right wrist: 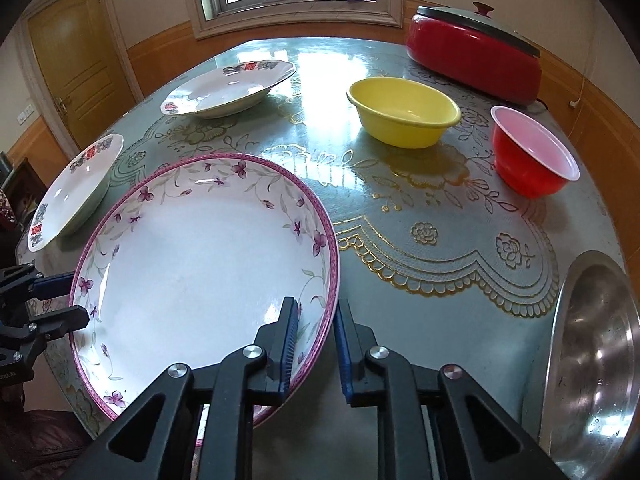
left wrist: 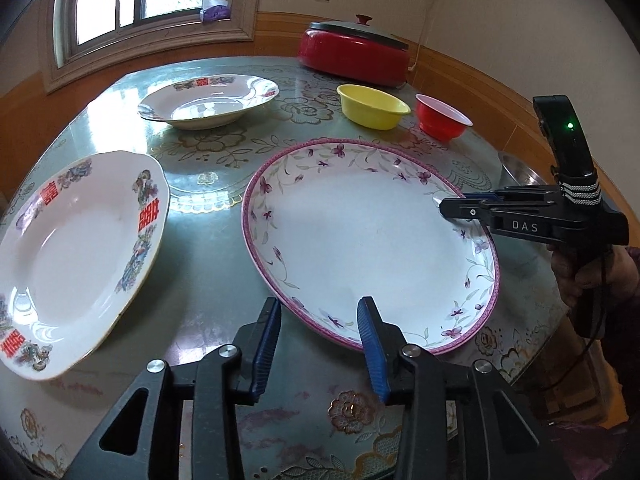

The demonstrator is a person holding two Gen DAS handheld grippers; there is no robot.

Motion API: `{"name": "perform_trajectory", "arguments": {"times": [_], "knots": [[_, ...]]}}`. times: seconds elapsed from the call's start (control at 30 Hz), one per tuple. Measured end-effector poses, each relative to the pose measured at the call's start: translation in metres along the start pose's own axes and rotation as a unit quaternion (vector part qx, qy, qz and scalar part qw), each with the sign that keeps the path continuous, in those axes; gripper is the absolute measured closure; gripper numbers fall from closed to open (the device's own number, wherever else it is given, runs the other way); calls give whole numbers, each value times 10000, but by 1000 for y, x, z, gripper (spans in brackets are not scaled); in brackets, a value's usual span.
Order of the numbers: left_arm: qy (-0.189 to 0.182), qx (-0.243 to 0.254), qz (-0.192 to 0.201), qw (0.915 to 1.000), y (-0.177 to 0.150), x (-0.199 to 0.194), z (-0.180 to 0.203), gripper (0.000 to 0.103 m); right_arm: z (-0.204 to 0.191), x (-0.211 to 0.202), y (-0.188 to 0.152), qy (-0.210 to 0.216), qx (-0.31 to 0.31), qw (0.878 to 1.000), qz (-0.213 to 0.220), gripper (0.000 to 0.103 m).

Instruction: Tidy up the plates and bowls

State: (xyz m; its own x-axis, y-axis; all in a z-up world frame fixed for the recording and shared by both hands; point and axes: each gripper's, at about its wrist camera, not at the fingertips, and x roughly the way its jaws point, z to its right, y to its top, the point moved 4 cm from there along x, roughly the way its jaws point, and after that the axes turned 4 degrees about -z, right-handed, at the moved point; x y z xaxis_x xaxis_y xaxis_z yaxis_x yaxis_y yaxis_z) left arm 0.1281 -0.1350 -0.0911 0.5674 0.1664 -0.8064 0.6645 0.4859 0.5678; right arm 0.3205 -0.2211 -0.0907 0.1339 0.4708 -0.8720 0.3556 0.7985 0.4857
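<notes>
A large white plate with a purple floral rim (left wrist: 360, 240) lies in the middle of the table; it also shows in the right wrist view (right wrist: 192, 272). My left gripper (left wrist: 320, 312) is open, its jaws astride the plate's near rim. My right gripper (right wrist: 316, 312) is open with its jaws on either side of the plate's right rim; it shows at the plate's right edge in the left wrist view (left wrist: 452, 204). Two white plates with red characters sit to the left (left wrist: 76, 256) and at the back (left wrist: 208, 100). A yellow bowl (right wrist: 404, 112) and a red bowl (right wrist: 532, 152) stand at the back right.
A red lidded electric pot (right wrist: 476, 56) stands at the far right of the table. A steel basin (right wrist: 600, 360) sits at the near right edge. The table (right wrist: 400, 208) carries a glossy green floral cloth. A window and a door are behind.
</notes>
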Motion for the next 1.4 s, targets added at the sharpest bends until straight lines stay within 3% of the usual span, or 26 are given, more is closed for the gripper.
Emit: {"name": "perform_trajectory", "arguments": {"times": [0.3,0.43,0.9,1.23,1.4], "knots": [[327,-391,47,9987,6,8,-4,63,-2,8,15,-157,-122,9998,-61,86],[405,-353,99,9985,5,9,-4,66,0,1,2,77,29,9999,-147,85],[1002,-310,89,9944,15,10,-13,73,-10,6,3,-9,353,9994,27,82],[1028,-465,402,9928,1,-18,-12,73,-10,1,3,-107,532,9984,132,80],[1044,-455,449,9925,-5,-25,-11,74,-19,6,4,-296,332,9990,45,75]]}}
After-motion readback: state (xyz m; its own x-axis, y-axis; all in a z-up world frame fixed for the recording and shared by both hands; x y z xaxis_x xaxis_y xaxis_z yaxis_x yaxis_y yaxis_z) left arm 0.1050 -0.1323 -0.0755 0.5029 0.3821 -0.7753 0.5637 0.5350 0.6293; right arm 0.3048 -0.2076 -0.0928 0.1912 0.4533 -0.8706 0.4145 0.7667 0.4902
